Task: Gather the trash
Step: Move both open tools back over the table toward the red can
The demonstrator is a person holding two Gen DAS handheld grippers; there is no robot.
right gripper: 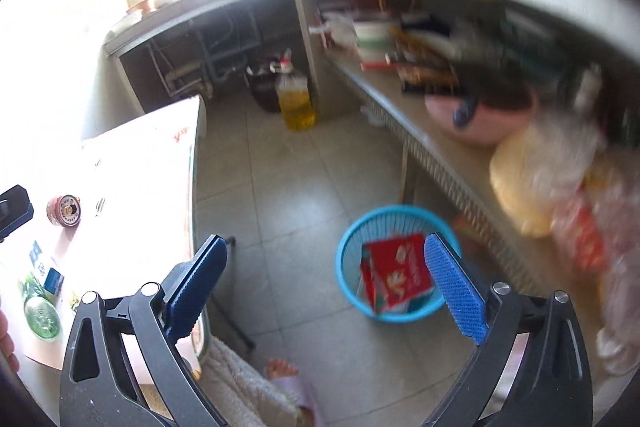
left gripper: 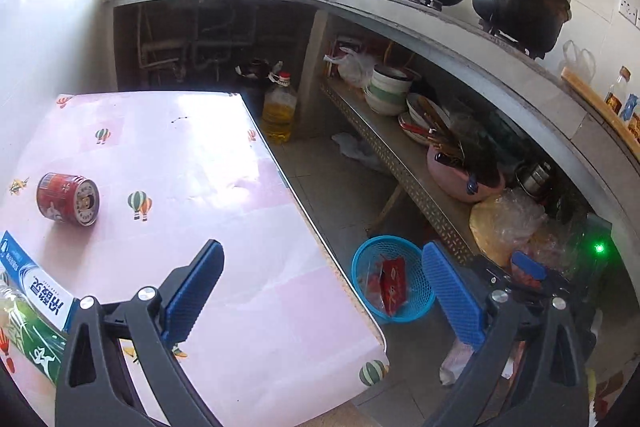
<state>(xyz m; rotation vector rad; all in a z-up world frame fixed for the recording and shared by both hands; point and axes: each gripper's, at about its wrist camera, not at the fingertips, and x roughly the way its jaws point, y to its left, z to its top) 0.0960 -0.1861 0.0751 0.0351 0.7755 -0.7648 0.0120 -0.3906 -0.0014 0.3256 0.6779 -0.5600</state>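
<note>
A red can (left gripper: 68, 199) (right gripper: 64, 211) lies on its side on the pink table (left gripper: 224, 187). Near the table's front left are a blue and white toothpaste box (left gripper: 36, 283) and a green bottle (left gripper: 28, 331) (right gripper: 40, 311). A blue mesh basket (left gripper: 357, 263) (right gripper: 345, 247) stands on the floor right of the table, and a red packet (left gripper: 394, 285) (right gripper: 394, 267) lies in it. My left gripper (left gripper: 322, 249) is open and empty above the table's right edge. My right gripper (right gripper: 325, 242) is open and empty above the floor, its right finger over the basket.
A low metal shelf (left gripper: 400, 163) along the right carries bowls, a pink basin (left gripper: 460, 175) and plastic bags. An oil bottle (left gripper: 279, 111) (right gripper: 296, 99) stands on the tiled floor. Pots sit on the counter above. A person's slippered foot (right gripper: 286, 375) is below the right gripper.
</note>
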